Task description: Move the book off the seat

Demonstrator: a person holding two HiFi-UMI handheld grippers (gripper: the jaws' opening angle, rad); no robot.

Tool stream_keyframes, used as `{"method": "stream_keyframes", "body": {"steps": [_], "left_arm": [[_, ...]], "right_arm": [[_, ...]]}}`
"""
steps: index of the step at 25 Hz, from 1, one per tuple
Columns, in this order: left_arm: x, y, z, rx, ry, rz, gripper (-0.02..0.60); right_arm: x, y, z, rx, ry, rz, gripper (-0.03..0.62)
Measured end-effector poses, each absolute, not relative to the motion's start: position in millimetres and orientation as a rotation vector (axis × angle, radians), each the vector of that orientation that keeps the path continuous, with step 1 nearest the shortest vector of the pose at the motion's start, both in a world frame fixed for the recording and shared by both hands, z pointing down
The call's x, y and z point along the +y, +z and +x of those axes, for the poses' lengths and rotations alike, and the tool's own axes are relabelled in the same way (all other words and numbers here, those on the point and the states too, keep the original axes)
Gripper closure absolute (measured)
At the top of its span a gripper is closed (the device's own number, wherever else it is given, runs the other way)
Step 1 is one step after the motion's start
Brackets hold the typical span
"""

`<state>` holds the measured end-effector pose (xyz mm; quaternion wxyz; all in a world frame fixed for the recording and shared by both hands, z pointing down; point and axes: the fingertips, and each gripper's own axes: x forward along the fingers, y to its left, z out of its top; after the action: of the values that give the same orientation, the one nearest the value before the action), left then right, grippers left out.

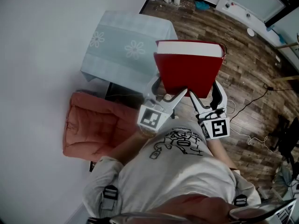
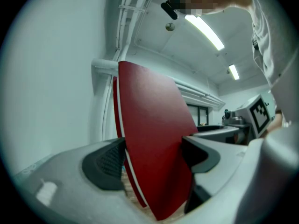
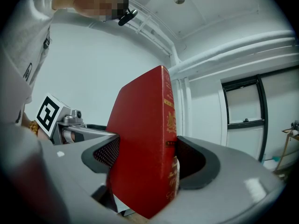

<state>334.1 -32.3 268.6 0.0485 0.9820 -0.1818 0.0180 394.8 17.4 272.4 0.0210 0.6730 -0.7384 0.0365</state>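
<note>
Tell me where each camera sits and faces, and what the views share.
Head view: on the person's head, facing steeply down at the red book, left tongs, right tongs and shirt.
Left gripper view: on the left tongs, facing along jaws clamped on the book; shirt at right.
Right gripper view: on the right tongs, same clamp on the book; shirt at left.
Shared: the book in all three.

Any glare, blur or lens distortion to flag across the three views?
Head view: evenly lit, red book sharp, mild wide-angle bowing on the wood floor, corners dim. Left gripper view: heavy fisheye with black corners, ceiling strip lights blown out, nearest gripper body soft. Right gripper view: same fisheye, no glare, gold print on the book's spine too soft to read.
</note>
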Motion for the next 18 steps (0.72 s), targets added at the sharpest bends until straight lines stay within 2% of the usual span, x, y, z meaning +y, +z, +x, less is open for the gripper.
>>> {"method": "stream_keyframes", "body": {"steps": [18], "left_arm": [[-164.5,274.9,313.0,-0.618,0.050,2.960,0.215]], "right_arm": [[-117.9,275.9,375.9,-2.333,0.115,2.020,0.207]]}}
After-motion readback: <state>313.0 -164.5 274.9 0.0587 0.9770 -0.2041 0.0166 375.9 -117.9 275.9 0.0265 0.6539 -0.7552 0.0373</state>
